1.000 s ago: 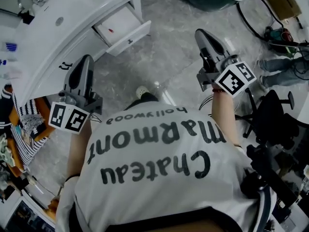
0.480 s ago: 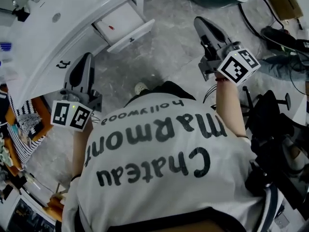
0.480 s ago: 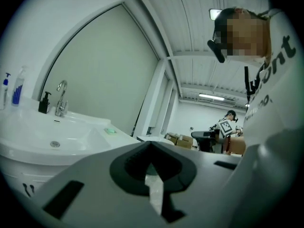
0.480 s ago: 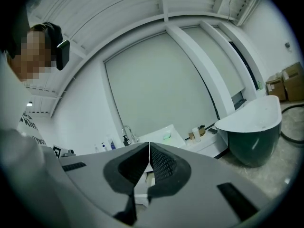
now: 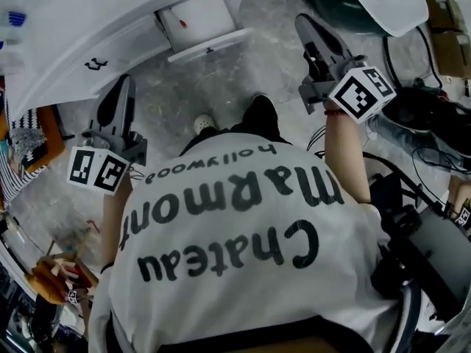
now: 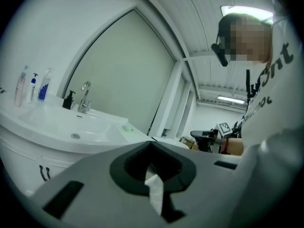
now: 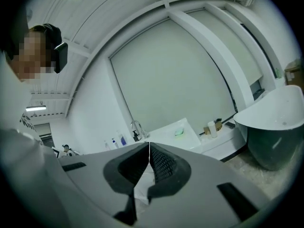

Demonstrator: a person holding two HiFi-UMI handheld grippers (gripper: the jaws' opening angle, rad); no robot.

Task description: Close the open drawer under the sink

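Under the white sink counter (image 5: 81, 35), the drawer (image 5: 200, 22), pulled out over the grey floor (image 5: 243, 79). Ahead of the left gripper (image 5: 122, 83) and off to the right of its jaws; left of the right gripper (image 5: 305, 25), roughly level with its tips. Well apart from both.

Left jaws pressed together. Right jaws likewise together, ribbed pads (image 7: 164, 165) meeting along one thin line.

Beyond the left jaws, in the left gripper view: basin (image 6: 71, 127), faucet (image 6: 85, 96), a black pump bottle (image 6: 69, 100) just beside it, three more bottles (image 6: 33, 85) farther left against the wall.

Beyond the right jaws, in the right gripper view: the same counter far ahead, and to the right a dark tub (image 7: 275, 146) with a white rim.

Behind both grippers, from the head view, a white shirt (image 5: 243, 248) with black lettering.
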